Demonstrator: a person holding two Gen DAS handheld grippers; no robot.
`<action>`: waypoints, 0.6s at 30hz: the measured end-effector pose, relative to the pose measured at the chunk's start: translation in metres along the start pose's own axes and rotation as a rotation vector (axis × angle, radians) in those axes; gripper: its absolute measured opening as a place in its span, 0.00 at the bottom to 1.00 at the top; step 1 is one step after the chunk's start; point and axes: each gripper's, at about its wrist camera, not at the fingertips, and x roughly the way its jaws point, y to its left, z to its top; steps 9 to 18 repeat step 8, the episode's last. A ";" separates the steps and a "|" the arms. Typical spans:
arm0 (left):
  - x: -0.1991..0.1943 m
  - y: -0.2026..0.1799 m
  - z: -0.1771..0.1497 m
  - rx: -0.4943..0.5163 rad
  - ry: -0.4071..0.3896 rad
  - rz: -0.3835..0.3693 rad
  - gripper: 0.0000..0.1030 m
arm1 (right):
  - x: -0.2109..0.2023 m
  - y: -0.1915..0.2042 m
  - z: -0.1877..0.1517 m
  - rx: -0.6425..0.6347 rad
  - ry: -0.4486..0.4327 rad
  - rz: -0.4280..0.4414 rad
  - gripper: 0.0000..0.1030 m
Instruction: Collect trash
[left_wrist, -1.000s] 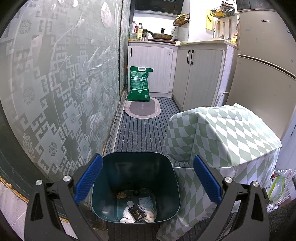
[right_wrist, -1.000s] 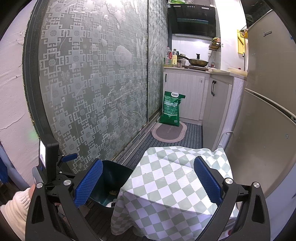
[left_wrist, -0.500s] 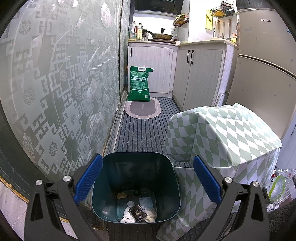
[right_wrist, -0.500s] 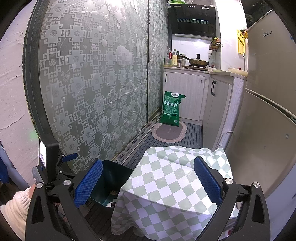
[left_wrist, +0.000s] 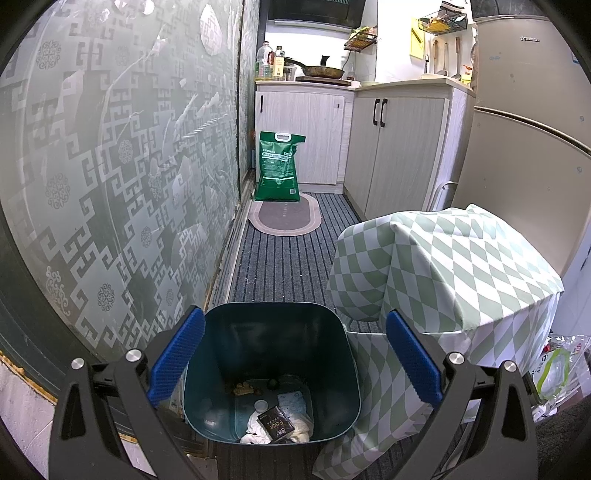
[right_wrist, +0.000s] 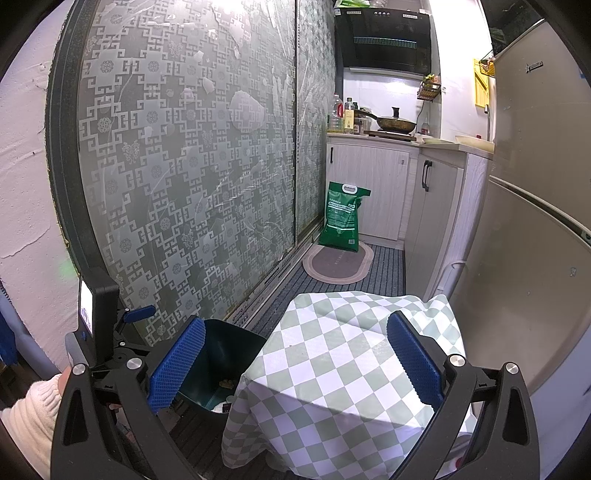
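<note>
A dark teal trash bin (left_wrist: 271, 369) stands on the floor beside a small table with a green-and-white checked cloth (left_wrist: 454, 273). Inside it lie crumpled white paper (left_wrist: 258, 428), a dark packet (left_wrist: 276, 424), a bottle cap and small scraps. My left gripper (left_wrist: 293, 363) is open and empty, right above the bin's mouth. My right gripper (right_wrist: 295, 365) is open and empty, above the checked table top (right_wrist: 343, 365). The bin (right_wrist: 221, 365) shows to its left, partly hidden by the cloth. The left gripper's body (right_wrist: 99, 332) is at the far left there.
A patterned glass sliding door (left_wrist: 110, 177) runs along the left. A green sack (left_wrist: 279, 168) and an oval mat (left_wrist: 284, 218) lie ahead by white cabinets (left_wrist: 402, 147). A fridge (left_wrist: 532, 147) stands on the right. Plastic bags (left_wrist: 557, 369) lie at the lower right.
</note>
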 end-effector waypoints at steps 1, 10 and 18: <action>0.000 0.001 0.000 0.000 0.000 0.001 0.97 | 0.000 0.000 0.000 0.000 -0.001 0.000 0.97; 0.003 0.004 0.000 0.003 0.009 0.003 0.97 | 0.000 0.000 0.000 0.002 0.000 0.000 0.97; 0.003 0.004 0.000 0.003 0.009 0.003 0.97 | 0.000 0.000 0.000 0.002 0.000 0.000 0.97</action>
